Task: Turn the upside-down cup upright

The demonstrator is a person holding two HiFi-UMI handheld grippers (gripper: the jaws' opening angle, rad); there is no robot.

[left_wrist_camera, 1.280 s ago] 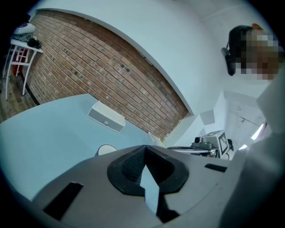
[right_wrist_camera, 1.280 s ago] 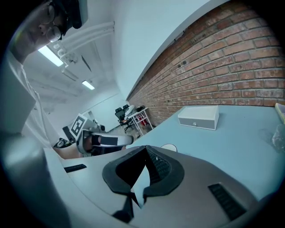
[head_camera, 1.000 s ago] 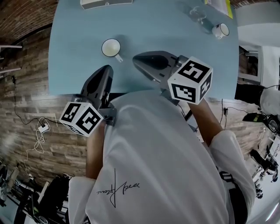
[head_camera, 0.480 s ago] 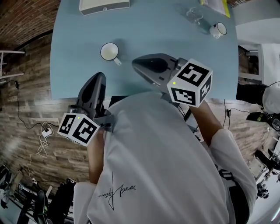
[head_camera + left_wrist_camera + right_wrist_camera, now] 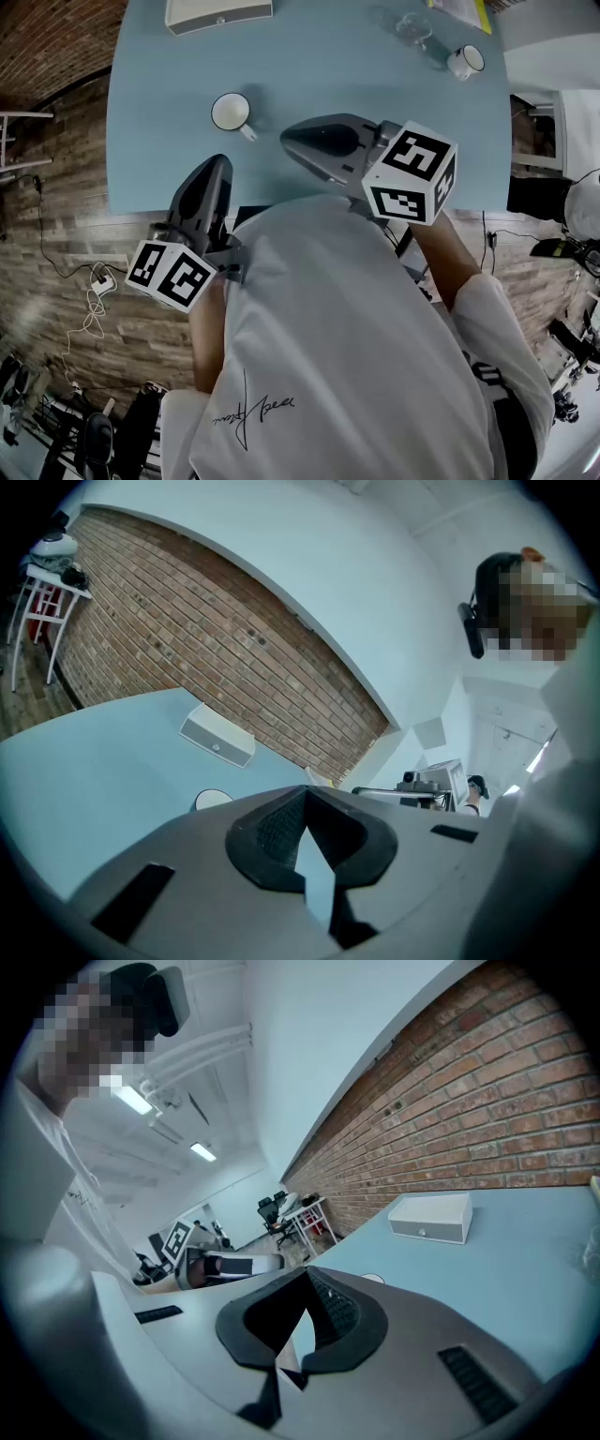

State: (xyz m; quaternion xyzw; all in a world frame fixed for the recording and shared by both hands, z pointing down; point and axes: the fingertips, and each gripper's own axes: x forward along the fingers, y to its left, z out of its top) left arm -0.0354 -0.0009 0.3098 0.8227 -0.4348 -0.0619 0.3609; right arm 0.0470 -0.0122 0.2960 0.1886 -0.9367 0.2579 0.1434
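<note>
Seen from the head camera, a person in a white shirt (image 5: pixel 347 337) holds both tools low and close to the body at the near edge of a pale blue table (image 5: pixel 309 56). The left gripper (image 5: pixel 218 162) points up the frame, its nose just crossing the table's near edge, its marker cube (image 5: pixel 173 273) hanging off the table over the plank floor. The right gripper (image 5: pixel 285 140) lies across the near part of the tabletop, its nose pointing left and its cube (image 5: pixel 410 172) out past the edge.

In the left gripper view, the left gripper (image 5: pixel 305 790) has its jaws pressed together at the tips with nothing between them. The right gripper view shows the right gripper (image 5: pixel 307 1270) the same way, tips met and empty.

The white mug (image 5: pixel 230 111) stands alone on the table just beyond both noses, nearer the left side edge. It touches neither tool. It shows a dark-rimmed white round face upward, its handle towards the right gripper; whether that face is mouth or base cannot be told.

Open blue surface lies all round the mug. A white box (image 5: pixel 217 11) sits at the far edge, while a glass (image 5: pixel 412 26) and a second mug (image 5: pixel 466 62) stand well apart at the far right corner.
</note>
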